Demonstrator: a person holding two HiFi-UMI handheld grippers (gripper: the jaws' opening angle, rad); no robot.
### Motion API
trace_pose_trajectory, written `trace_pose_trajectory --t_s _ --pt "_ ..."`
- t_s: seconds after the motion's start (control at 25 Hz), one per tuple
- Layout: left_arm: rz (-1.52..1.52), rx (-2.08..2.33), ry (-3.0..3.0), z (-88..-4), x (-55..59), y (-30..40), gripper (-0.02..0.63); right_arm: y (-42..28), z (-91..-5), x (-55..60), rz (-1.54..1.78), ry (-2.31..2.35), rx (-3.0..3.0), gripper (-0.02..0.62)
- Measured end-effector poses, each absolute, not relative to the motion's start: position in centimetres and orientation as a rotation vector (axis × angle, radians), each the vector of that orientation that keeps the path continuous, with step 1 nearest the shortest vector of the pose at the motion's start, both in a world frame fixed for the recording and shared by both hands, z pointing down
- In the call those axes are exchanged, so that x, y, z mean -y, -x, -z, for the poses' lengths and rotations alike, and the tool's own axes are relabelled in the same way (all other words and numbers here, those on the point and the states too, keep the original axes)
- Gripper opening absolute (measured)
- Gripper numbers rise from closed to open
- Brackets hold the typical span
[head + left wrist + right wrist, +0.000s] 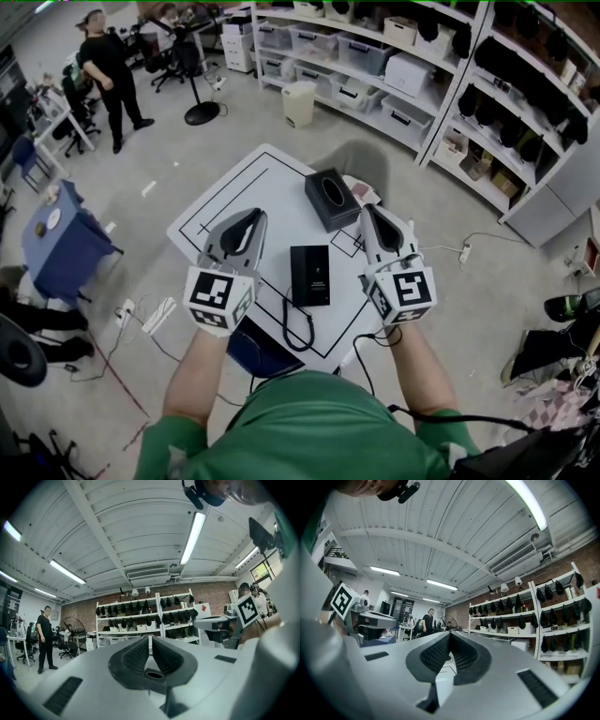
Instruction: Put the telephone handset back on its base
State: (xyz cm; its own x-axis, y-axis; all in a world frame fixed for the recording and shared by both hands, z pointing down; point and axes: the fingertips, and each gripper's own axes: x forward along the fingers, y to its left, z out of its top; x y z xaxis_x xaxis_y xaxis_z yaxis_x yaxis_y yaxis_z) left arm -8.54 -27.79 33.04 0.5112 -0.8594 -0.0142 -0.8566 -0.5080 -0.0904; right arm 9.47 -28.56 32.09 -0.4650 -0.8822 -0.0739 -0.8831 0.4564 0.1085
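Both tools hang level over the near half of the white surface (246,176). The left hand-held gripper (251,219) has its jaws pressed together with nothing between them, and the right hand-held gripper (368,212) is the same (closed and empty).

The black telephone (310,275) lies flat on the surface between the two. Its cord (296,330) curls back toward the near edge. From above I cannot tell the handset from the base.

A black box (331,199) sits just ahead and to the left of the right gripper's tips, close to the surface's far right edge. Ahead of the left gripper the surface is bare out to its far corner.

Grey floor (187,155) lies open past every edge. The shelves (412,66) stand well beyond the right gripper, and a blue-covered table (61,246) stands well off to the left gripper's outer side.
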Motion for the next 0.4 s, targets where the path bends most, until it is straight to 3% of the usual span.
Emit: trace_pose_trajectory --t_s 0.4 --pt "0.081 -1.498 2.642 -33.38 27.94 8.16 0.037 -9.66 -32.07 28.65 -0.221 1.621 -2.676 0.023"
